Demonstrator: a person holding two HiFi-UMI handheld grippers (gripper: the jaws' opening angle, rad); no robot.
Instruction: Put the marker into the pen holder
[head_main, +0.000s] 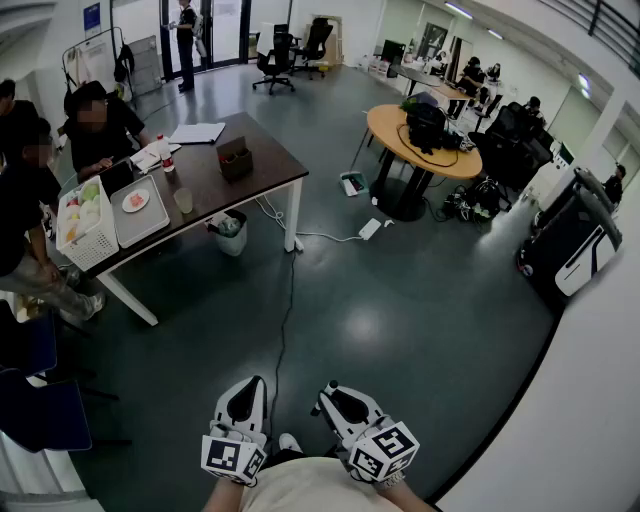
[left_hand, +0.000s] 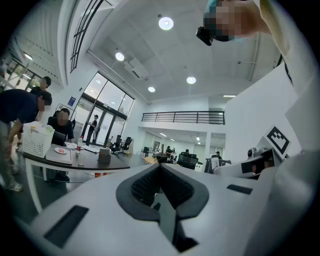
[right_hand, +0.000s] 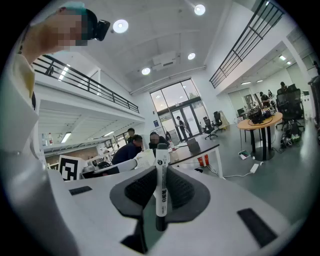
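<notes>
While tabletop (head_main: 262, 172) lies well apart, right tongs (right_hand: 160, 194) clench marker (right_hand: 161, 170) upright for carrying; left tongs (left_hand: 161, 189) closed, empty, unneeded.

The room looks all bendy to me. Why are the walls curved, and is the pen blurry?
Right gripper view: the wide-angle lens bows the railing and darkens the corners; the marker is sharp. Head view: soft glare on the floor.
</notes>
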